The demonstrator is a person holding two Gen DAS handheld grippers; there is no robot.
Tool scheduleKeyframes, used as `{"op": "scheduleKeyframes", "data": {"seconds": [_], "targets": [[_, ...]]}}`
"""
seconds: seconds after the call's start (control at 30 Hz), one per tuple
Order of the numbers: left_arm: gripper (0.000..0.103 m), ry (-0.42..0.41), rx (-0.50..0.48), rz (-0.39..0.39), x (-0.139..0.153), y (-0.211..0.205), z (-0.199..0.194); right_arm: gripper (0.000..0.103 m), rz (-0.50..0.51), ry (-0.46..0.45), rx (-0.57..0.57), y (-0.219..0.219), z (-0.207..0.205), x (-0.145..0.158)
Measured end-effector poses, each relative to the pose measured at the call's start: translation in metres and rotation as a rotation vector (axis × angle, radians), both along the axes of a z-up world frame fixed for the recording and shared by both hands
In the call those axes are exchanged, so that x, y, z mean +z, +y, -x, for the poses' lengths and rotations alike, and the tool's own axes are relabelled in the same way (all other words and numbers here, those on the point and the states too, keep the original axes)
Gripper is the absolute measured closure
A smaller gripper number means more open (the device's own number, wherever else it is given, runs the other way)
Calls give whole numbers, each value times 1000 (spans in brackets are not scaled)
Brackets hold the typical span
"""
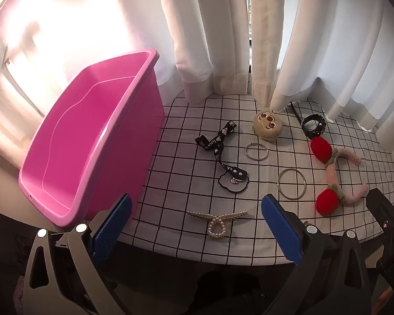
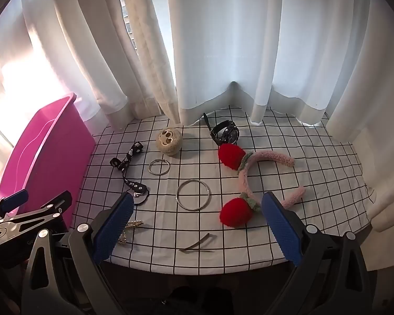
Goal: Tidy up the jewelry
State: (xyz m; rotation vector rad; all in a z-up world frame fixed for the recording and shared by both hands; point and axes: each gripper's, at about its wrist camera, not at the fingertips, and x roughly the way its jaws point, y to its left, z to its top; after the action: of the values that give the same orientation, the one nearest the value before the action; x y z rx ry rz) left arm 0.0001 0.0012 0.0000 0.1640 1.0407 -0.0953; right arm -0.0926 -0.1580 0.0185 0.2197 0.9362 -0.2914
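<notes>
Jewelry lies on a checked cloth [image 1: 181, 157]: a pearl hair clip [image 1: 216, 219], a black printed strap with a charm [image 1: 220, 155], a small silver hoop [image 1: 257, 151], a large silver ring [image 1: 292, 183], a pink headband with red strawberries [image 1: 333, 173], a black watch [image 1: 312, 126] and a round plush face [image 1: 268, 127]. An empty pink bin [image 1: 86, 147] stands at the left. My left gripper [image 1: 197, 223] is open and empty, just before the pearl clip. My right gripper [image 2: 197, 225] is open and empty, above a thin hairpin [image 2: 197, 245] and near the large ring [image 2: 193, 195].
White curtains [image 2: 223, 52] hang along the back edge of the table. The cloth's front edge [image 2: 197, 269] drops off just before the grippers. The left gripper's body [image 2: 26, 215] shows at the left of the right wrist view, beside the bin [image 2: 44, 157].
</notes>
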Motion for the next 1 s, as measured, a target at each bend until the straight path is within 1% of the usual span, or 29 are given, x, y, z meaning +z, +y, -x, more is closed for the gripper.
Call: {"op": "scheduleKeyframes", "data": {"seconds": [0.07, 0.13, 0.17, 0.27, 0.37, 0.93, 1.0], "targets": [[6, 3, 14, 9, 1, 4, 0, 10, 0, 1, 0, 0, 0, 0], [6, -9, 24, -20, -1, 4, 2, 10, -1, 0, 0, 0, 0, 0], [6, -2, 20, -24, -4, 3, -1, 10, -1, 0, -1, 0, 1, 1], [6, -2, 26, -3, -4, 9, -3, 10, 1, -1, 1, 0, 1, 0], [6, -5, 29, -16, 1, 4, -1, 10, 0, -2, 3, 0, 1, 1], [6, -12, 38, -15, 1, 5, 2, 10, 0, -6, 3, 1, 4, -1], [6, -16, 37, -16, 2, 6, 1, 10, -3, -8, 1, -1, 4, 2]]}}
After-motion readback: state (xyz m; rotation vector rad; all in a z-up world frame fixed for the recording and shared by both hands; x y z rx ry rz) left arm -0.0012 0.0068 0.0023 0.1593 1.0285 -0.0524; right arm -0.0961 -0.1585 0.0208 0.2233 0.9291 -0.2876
